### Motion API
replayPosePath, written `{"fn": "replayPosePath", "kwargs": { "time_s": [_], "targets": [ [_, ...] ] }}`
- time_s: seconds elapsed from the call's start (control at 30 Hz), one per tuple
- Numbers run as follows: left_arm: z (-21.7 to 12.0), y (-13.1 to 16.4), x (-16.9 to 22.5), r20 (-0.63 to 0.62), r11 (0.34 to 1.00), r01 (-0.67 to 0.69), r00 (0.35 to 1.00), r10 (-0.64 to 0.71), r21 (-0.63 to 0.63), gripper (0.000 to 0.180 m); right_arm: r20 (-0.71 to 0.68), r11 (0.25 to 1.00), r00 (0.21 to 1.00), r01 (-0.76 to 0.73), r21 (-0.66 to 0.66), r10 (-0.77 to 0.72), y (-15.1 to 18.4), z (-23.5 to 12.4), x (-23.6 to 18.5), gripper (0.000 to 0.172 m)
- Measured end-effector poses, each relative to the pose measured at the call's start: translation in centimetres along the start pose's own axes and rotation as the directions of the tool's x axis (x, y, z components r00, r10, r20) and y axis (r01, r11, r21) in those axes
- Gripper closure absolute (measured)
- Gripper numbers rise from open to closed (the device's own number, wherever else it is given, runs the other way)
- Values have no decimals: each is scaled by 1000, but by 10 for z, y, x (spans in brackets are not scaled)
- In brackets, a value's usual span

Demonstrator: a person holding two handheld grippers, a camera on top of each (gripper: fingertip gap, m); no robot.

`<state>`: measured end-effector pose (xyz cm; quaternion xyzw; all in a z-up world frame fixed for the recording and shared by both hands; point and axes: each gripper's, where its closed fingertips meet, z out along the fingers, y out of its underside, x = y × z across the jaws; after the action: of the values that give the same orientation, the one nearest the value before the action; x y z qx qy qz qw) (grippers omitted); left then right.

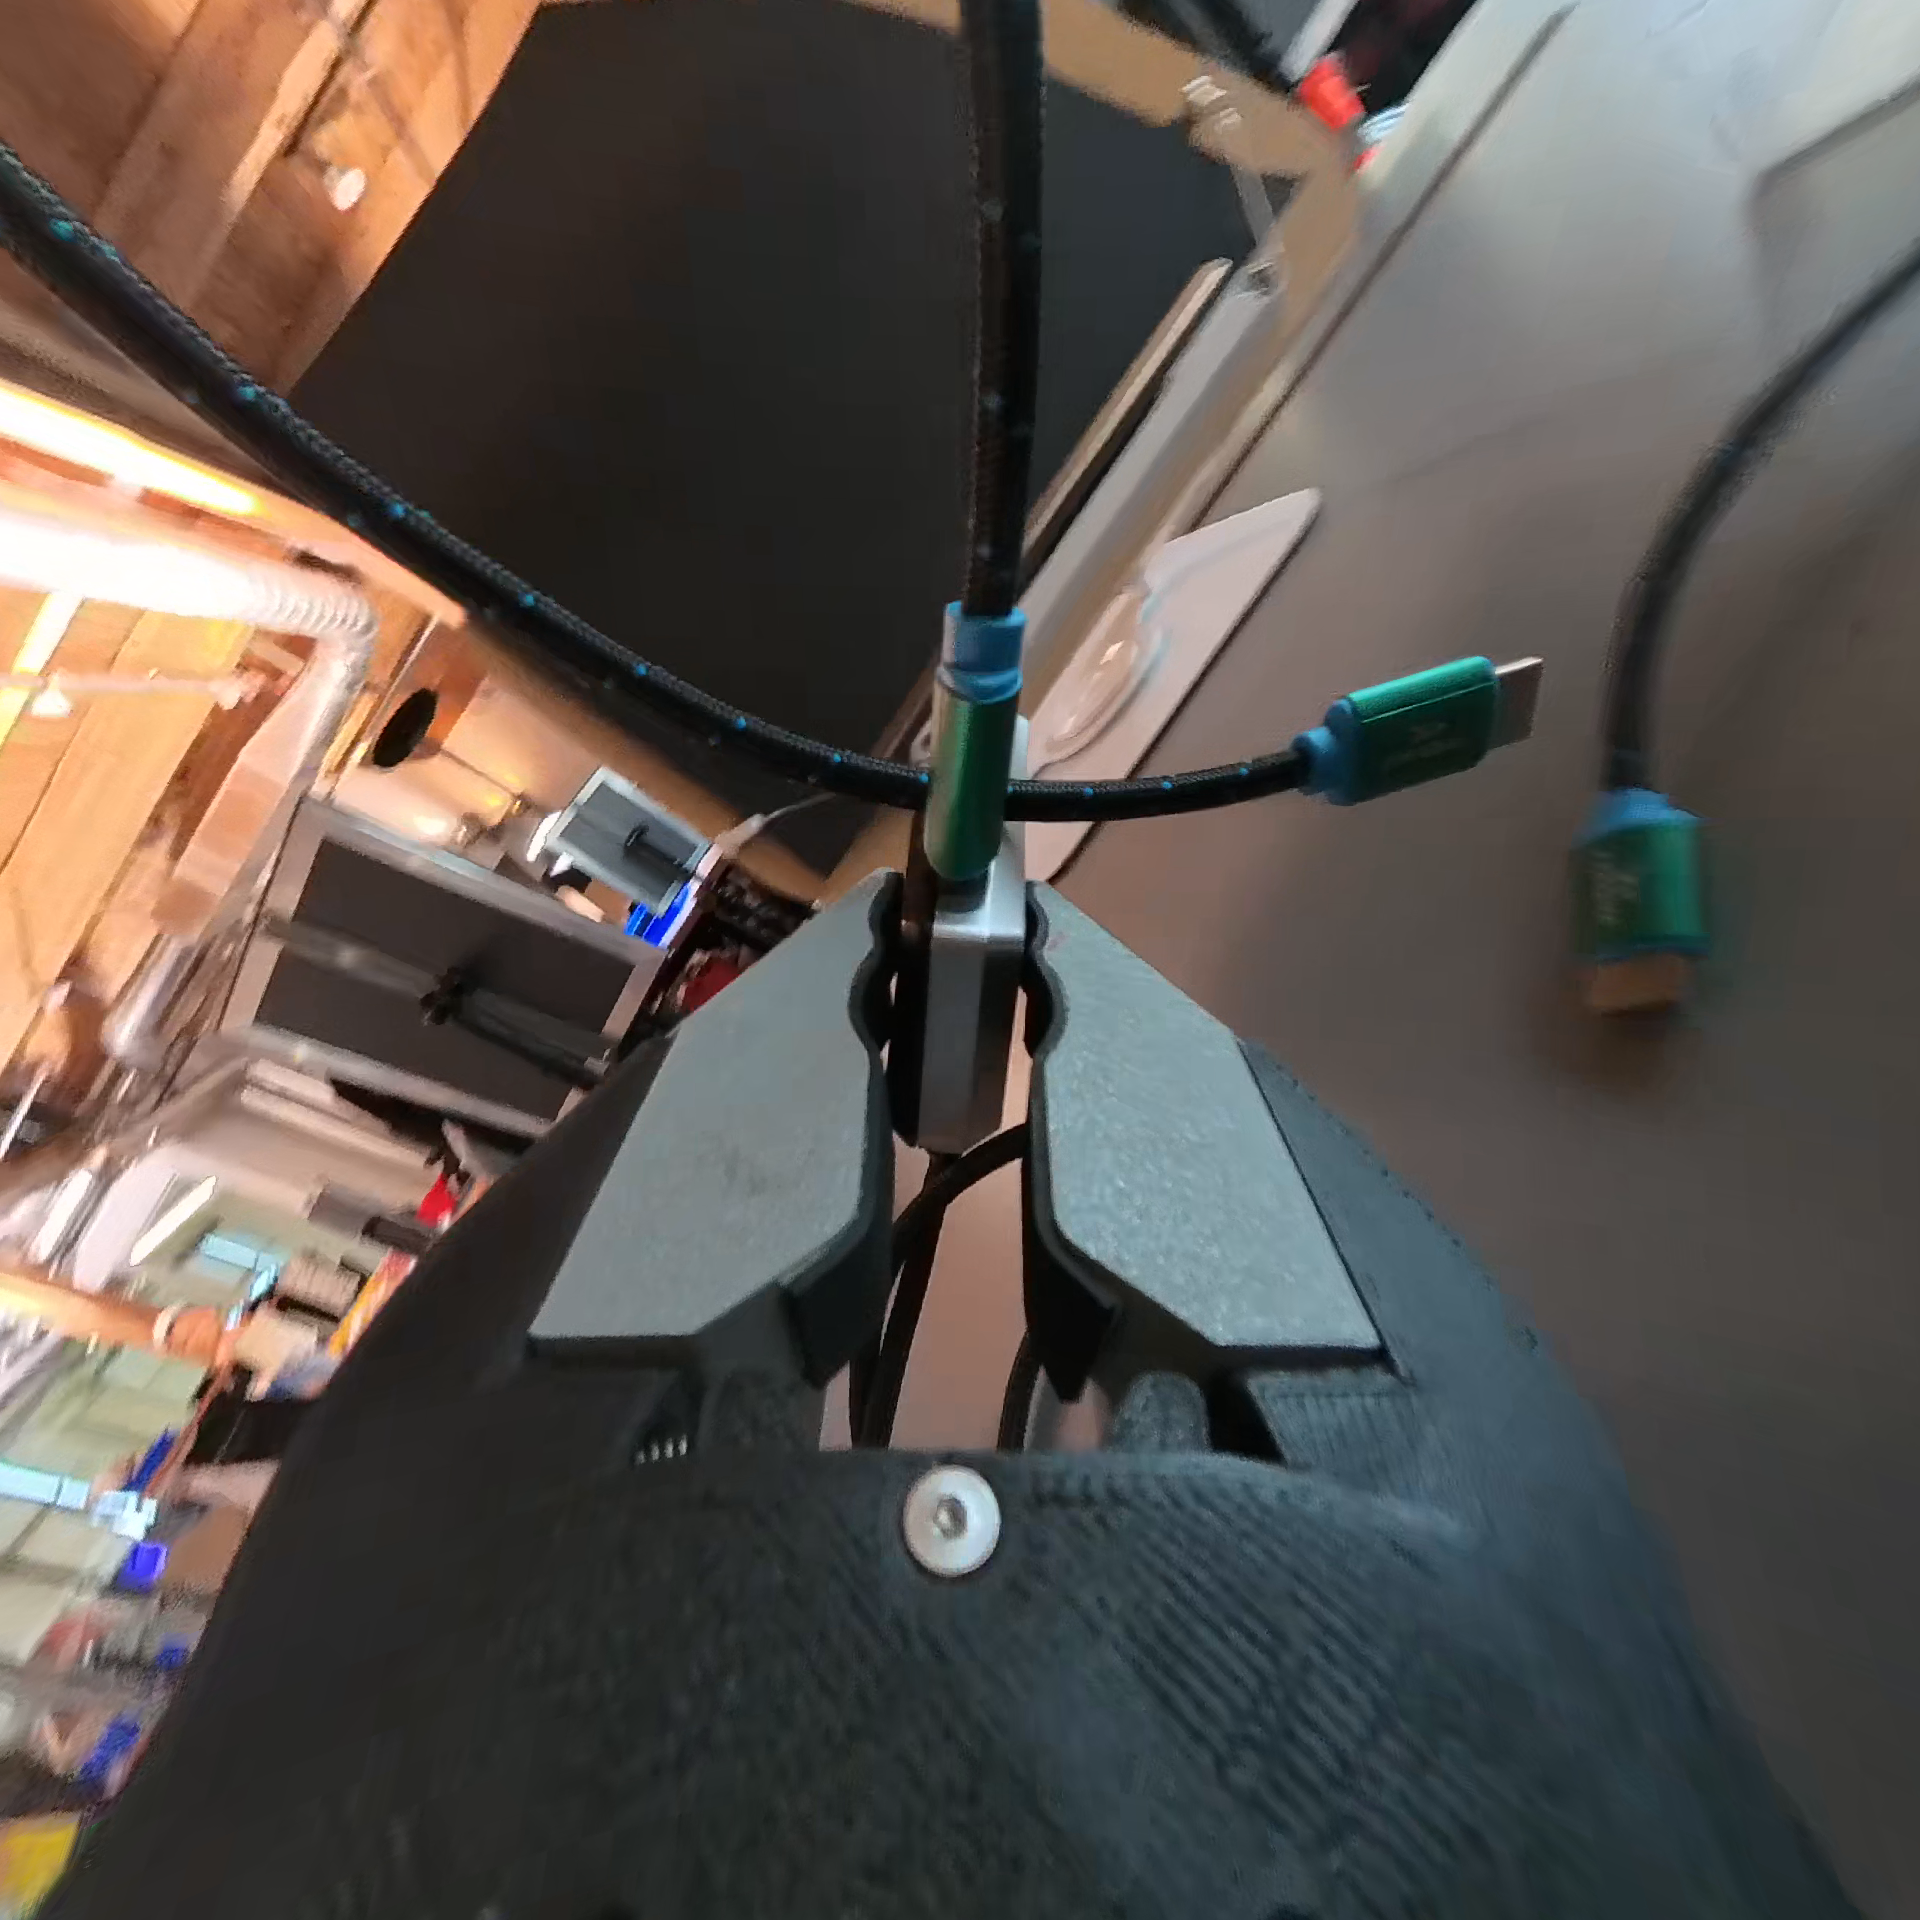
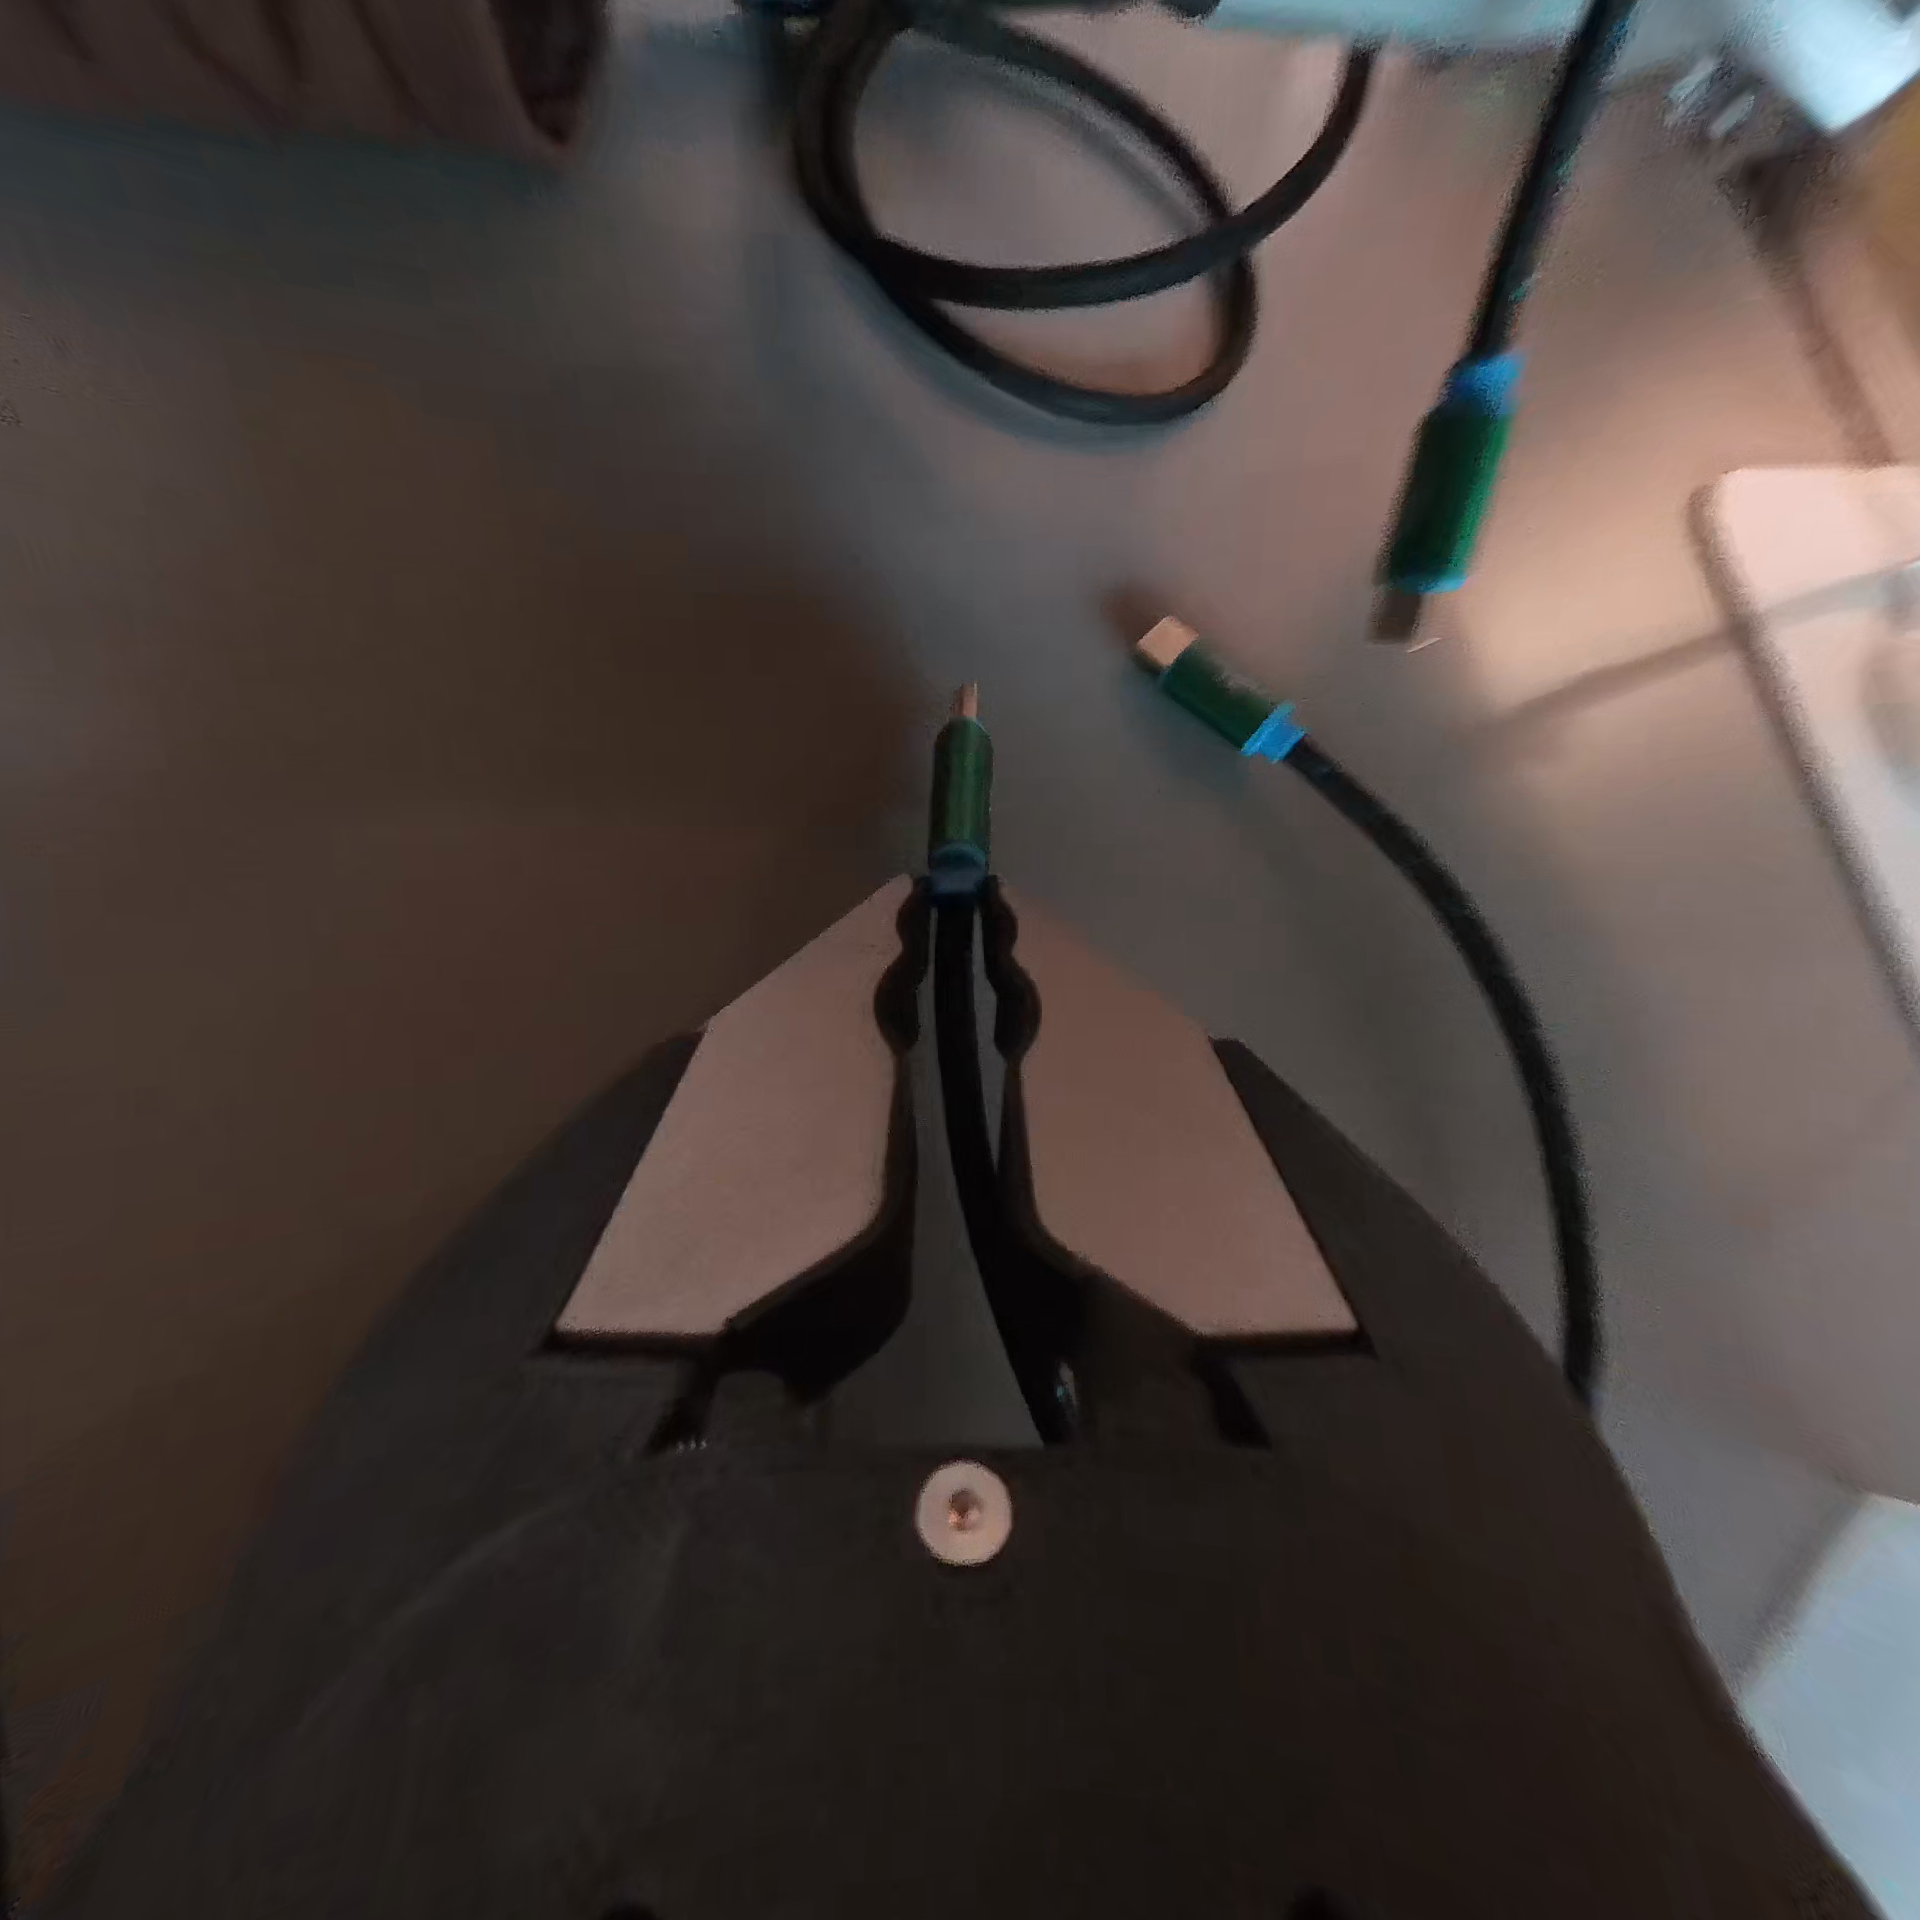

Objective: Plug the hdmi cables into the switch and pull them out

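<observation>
Left tool [image 1: 961, 935]: both pads press on the flat sides of the switch [image 1: 961, 997], a thin silver box held edge-on and lifted clear of the worktop [image 1: 1455, 1195]. One green plug [image 1: 971, 790] with a blue collar is seated in the far edge of the switch; its braided black cable [image 1: 1003, 312] runs up and out of the top of the view. A thin black lead [image 1: 914, 1247] leaves the near end of the switch and passes back between the fingers.

A second cable [image 1: 416, 499] crosses behind the seated plug and ends in a free green plug [image 1: 1418, 727], held off the worktop to the right of the switch, metal tip exposed. A third green plug [image 1: 1636, 904] lies flat on the worktop farther right, well apart from the switch.

Right tool [image 2: 956, 894]: the jaws are nearly together and pinch a black cable [image 2: 961, 1039] just behind the blue collar of a green plug [image 2: 961, 779]. This plug projects forward past the fingertips, tip exposed. Whether it touches the worktop [image 2: 416, 623] cannot be told.

To its right a second plug [image 2: 1221, 691] lies on the worktop, tip pointing up-left. A third plug [image 2: 1449, 488], blurred, shows farther right, tip downward. Loose cable coils [image 2: 1039, 260] lie at the far side.
</observation>
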<state>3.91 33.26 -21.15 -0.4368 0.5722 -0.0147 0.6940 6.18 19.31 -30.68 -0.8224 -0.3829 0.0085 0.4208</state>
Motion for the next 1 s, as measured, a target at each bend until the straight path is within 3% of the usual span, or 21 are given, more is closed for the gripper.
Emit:
{"fn": "replayPosePath", "kwargs": {
  "time_s": [0.1,0.2,0.27,0.37,0.7,1.0],
  "targets": [
    [-2,-11,14,-48,997,-58,997,60,52,161,-279,983,943,175,-53,-183,-5,-15,28,166],
    [-4,-19,28,-82,988,-123,988,131,97,162,-569,893,689,374,-251,-448,-13,-39,60,165],
    [-5,-23,37,-98,979,-167,979,179,115,162,-631,824,536,439,-358,-561,-15,-44,67,165],
    [-7,-28,47,-112,967,-215,966,231,137,162,-627,749,420,468,-469,-656,-12,-42,71,165],
    [-9,-35,66,-154,946,-269,942,297,180,162,-675,746,340,432,-507,-655,-19,-48,88,165],
    [-9,-37,67,-143,942,-291,938,315,166,163,-623,649,237,469,-599,-746,-23,-30,97,165]
  ]
}}
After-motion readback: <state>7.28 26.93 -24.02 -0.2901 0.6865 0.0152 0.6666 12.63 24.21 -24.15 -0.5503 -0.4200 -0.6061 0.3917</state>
